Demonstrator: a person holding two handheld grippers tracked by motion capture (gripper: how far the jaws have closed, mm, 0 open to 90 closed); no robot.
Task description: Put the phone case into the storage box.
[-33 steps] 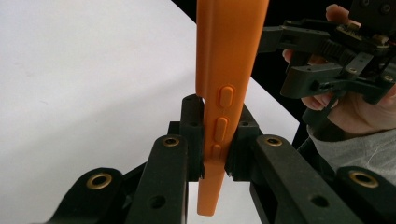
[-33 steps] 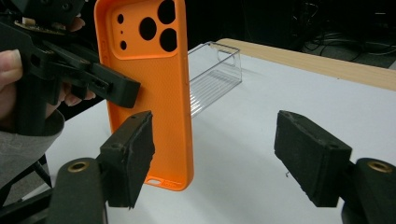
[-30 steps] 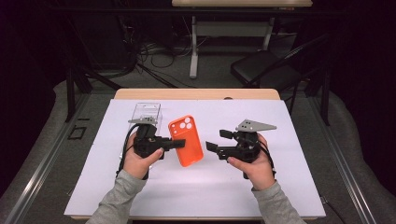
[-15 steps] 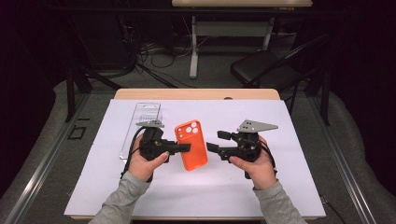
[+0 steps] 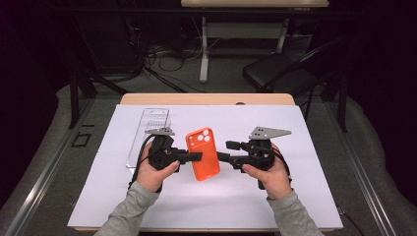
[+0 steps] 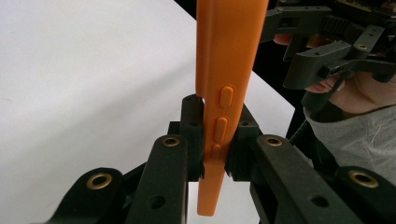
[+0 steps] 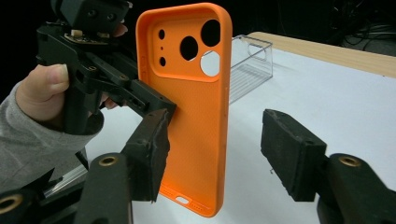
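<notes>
The left gripper [image 5: 194, 157] held the orange phone case [image 5: 202, 153] upright above the surface [image 5: 314, 132], its jaws clamped on 1 long edge by the side buttons. The right gripper [image 5: 222, 151] had just been closing; its jaws straddled the opposite edge, apart, not yet pressing. If they shut off-centre, the soft case could twist or slip from the left grip. A clear plastic box [image 5: 149, 135] lay on the white surface; a dark chair [image 5: 280, 73] and cables stood beyond.
</notes>
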